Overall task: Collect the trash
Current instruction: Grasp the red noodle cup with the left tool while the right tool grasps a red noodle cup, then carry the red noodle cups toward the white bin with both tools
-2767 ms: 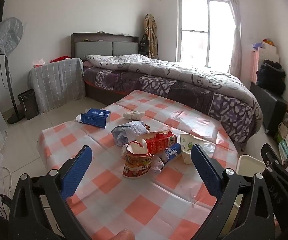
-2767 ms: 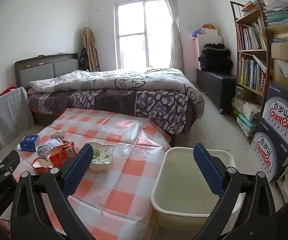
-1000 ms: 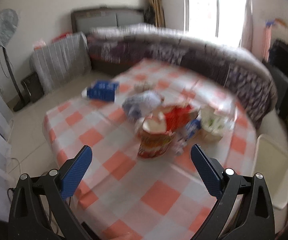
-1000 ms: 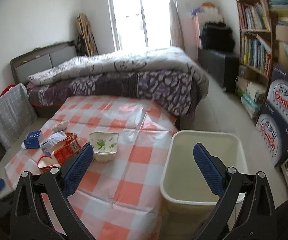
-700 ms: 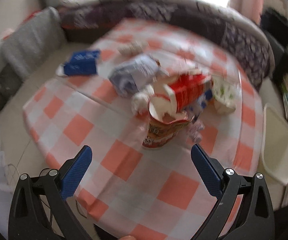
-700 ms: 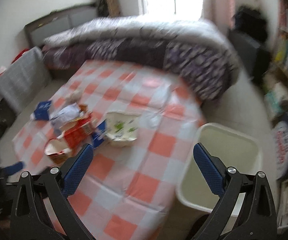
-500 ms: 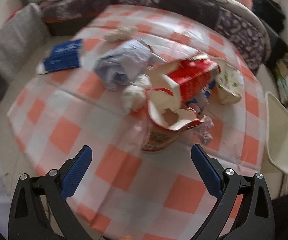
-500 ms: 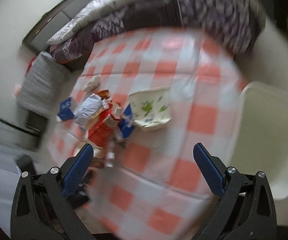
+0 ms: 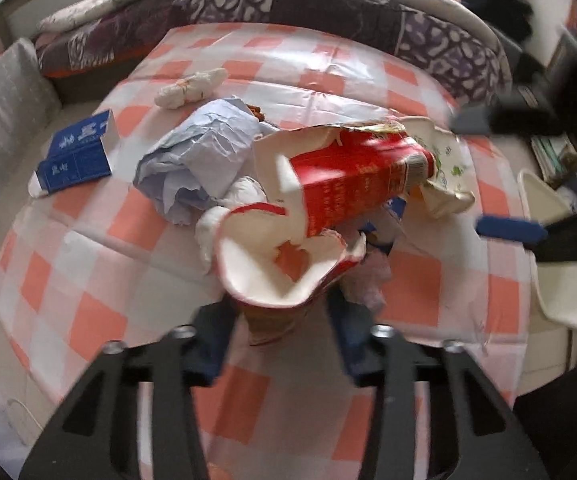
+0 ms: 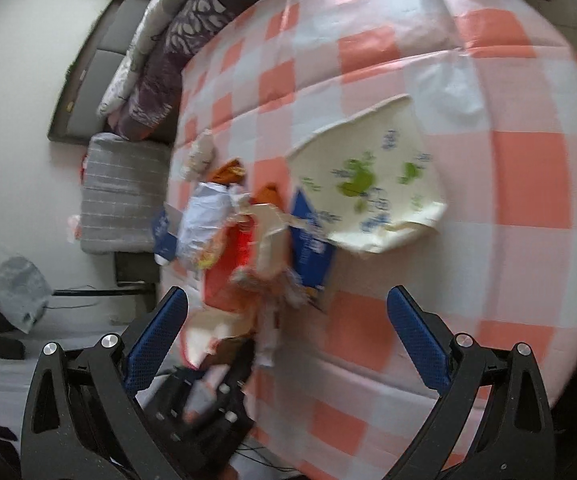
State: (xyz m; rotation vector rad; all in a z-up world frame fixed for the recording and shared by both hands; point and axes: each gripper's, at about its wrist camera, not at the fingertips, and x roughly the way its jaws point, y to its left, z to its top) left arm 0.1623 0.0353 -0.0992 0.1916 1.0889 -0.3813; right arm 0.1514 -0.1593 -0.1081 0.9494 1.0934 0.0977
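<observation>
**Left gripper closing on torn cup; right gripper spread above table**

Nearest the left wrist camera, the left gripper [image 9: 284, 316] has its jaws closing around a torn red-and-white paper cup [image 9: 280, 276], which stands between the blue pads; the blur hides whether the pads press it yet. A red carton [image 9: 352, 184] lies against the cup's torn rim. Left of it sits crumpled pale blue paper [image 9: 204, 160], and further left a blue box [image 9: 76, 156]. Beyond, a white wad [image 9: 190, 88] lies on the checked tablecloth [image 9: 100, 320], with the bed [image 9: 328, 12] behind.

The right gripper [image 10: 288, 340] hangs with jaws wide apart, nothing between them. Ahead of it lies a flattened white printed container [image 10: 372, 192]. A white bin [image 9: 548, 232] stands at the table's right edge.
</observation>
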